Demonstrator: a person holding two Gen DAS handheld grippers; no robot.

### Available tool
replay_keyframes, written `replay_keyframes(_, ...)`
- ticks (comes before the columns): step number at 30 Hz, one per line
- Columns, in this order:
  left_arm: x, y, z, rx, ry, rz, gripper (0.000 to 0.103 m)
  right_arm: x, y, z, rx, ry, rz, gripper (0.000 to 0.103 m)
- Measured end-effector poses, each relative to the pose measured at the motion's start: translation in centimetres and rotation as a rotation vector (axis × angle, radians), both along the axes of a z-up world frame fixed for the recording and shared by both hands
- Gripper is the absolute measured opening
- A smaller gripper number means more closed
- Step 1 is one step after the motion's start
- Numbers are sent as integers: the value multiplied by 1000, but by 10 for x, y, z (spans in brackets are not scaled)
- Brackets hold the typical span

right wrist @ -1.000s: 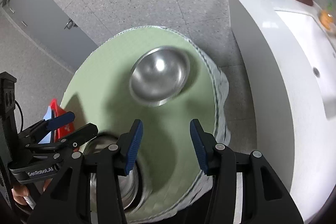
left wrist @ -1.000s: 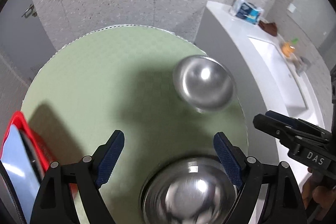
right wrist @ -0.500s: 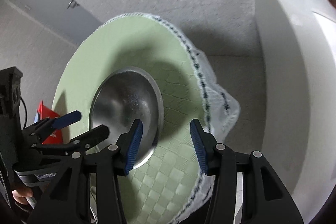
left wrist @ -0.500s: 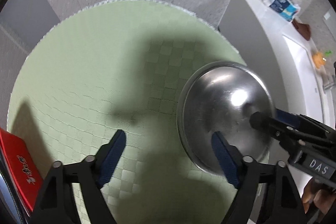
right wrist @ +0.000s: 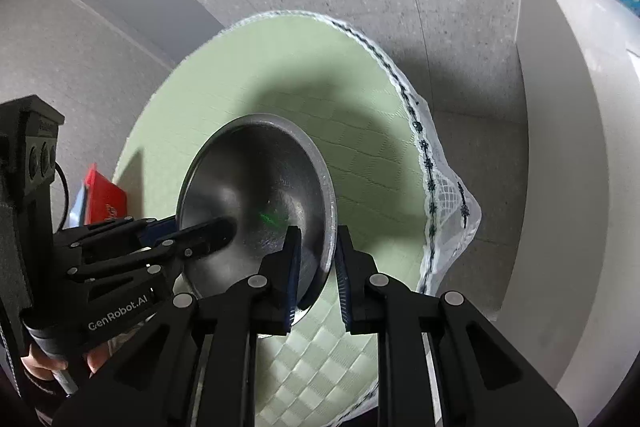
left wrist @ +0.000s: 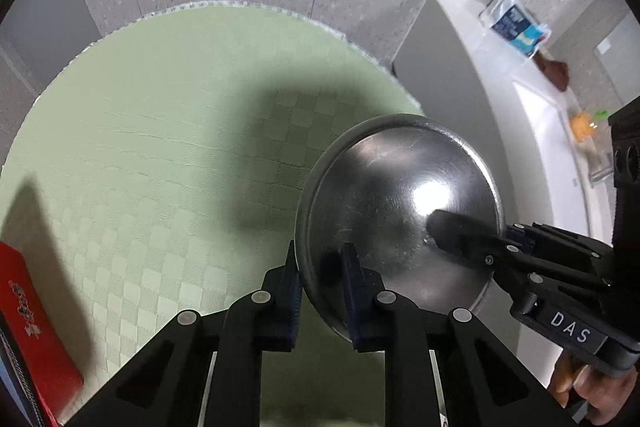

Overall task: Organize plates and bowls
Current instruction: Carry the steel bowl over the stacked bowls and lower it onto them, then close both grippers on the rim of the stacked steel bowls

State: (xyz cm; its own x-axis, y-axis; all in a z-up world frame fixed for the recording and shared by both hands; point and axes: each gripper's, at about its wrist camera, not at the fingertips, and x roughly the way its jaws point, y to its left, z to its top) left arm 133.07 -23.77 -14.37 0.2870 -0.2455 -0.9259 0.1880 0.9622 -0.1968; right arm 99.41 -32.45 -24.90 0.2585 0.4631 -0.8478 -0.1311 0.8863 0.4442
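Steel bowl [left wrist: 396, 195] rim pinched by left gripper [left wrist: 320, 283] and right gripper [right wrist: 316, 267]; underside hidden.

Red packet [left wrist: 36, 339] cut off at left edge.

A round table [left wrist: 160, 147] under a green checked cloth bears a steel bowl [left wrist: 392, 195] and a red packet [left wrist: 36, 339].

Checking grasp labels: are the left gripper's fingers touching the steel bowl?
Touching. In the left wrist view, the left gripper fingers pinch the steel bowl rim, one inside, one outside.
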Motion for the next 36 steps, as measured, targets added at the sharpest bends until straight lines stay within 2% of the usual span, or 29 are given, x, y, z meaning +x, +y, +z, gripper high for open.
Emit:
replay_keyframes(9, -79, 39, 68, -39, -177, -19, 14, -52, 22, 74, -3, -159, -12, 16)
replay_keyframes(14, -125, 70, 77, -34, -206, -26, 14, -91, 51, 95, -8, -189, -10, 16)
replay_keyframes(23, -195, 104, 69, -23, -141, -58, 15, -149, 86, 78, -33, -132, -30, 16)
replay_keyframes(30, -185, 100, 46, -30, -88, -69, 15, -165, 91, 57, -82, -85, -70, 17)
replay_keyframes(36, -174, 93, 42, -29, -99, -75, 17, -169, 93, 55, -113, -89, -86, 19)
